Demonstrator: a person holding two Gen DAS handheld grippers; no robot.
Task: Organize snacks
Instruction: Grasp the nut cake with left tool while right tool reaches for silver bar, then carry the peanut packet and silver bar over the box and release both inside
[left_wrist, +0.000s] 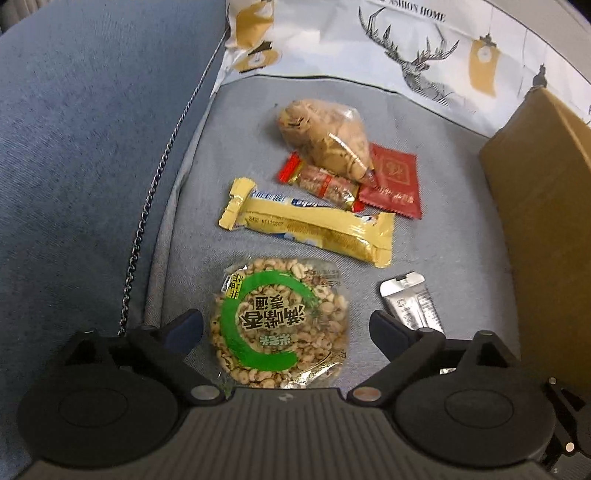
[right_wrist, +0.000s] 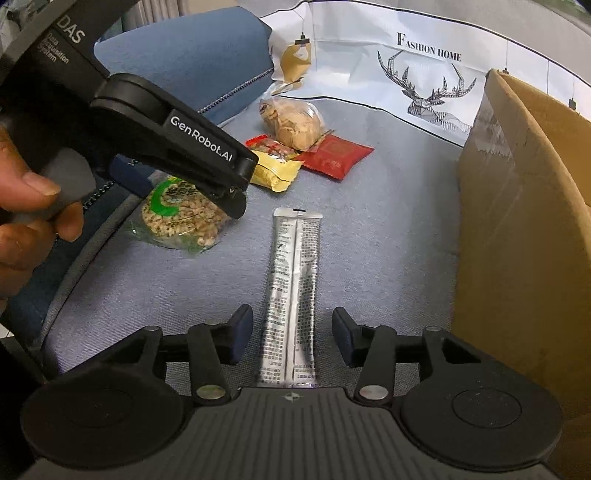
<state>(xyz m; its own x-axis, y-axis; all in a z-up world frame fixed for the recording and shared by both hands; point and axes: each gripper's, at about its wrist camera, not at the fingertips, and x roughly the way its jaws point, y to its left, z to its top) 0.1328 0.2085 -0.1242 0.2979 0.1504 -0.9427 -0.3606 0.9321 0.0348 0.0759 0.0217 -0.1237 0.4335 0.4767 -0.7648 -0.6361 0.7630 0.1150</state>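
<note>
Snacks lie on a grey-blue sofa seat (left_wrist: 443, 206). My left gripper (left_wrist: 286, 326) is open, its fingers on either side of a round puffed-grain cake (left_wrist: 279, 325) in a clear wrapper with a green ring; the cake also shows in the right wrist view (right_wrist: 181, 218). My right gripper (right_wrist: 291, 338) is open around the near end of a silver stick sachet (right_wrist: 291, 291), which shows in the left wrist view (left_wrist: 412, 306). Farther back lie a yellow bar (left_wrist: 314, 223), a small red-and-gold bar (left_wrist: 325, 182), a red packet (left_wrist: 395, 181) and a clear bag of biscuits (left_wrist: 325, 136).
A brown cardboard box (right_wrist: 524, 236) stands at the right of the seat. A white cushion with a deer print (right_wrist: 424, 74) leans at the back. A blue armrest (left_wrist: 92, 147) with a metal chain (left_wrist: 147, 221) along it lies to the left.
</note>
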